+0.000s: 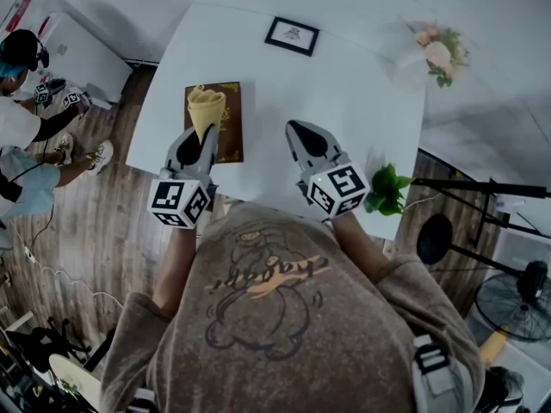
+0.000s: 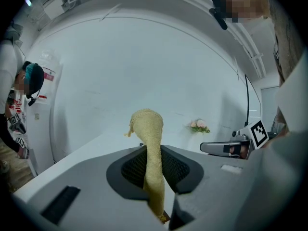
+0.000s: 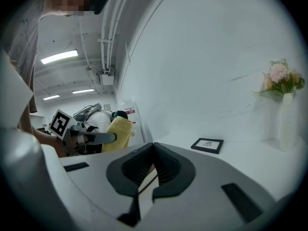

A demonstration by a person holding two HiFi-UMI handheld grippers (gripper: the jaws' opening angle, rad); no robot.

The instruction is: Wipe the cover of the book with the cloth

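WIPING DOWN: At a white tabletop (image 1: 362,84), a person is holding the left hand-held gripper (image 1: 205,140) clamped on a bunched yellow cloth (image 1: 207,107). The cloth is sticking out past the jaws, over the upper half of the brown book (image 1: 232,132). The book is lying flat, cover up, near the tabletop's left edge, just ahead of the person. Whether the cloth is touching the cover cannot be told from here. The right hand-held gripper (image 1: 297,129) is pointing at bare tabletop to the right of the book and apart from it, its jaws drawn together on nothing. A small framed picture (image 1: 292,35) and a vase of flowers (image 1: 437,52) are standing well beyond.

To wipe well, the cloth probably needs lowering until its loose end is lying flat on the cover. It would then want dragging in long, overlapping passes from edge to edge under light pressure. The book is lying loose and may slide, so pinning a corner with the right hand-held gripper would likely steady it. The hard jaws are best kept off the cover.
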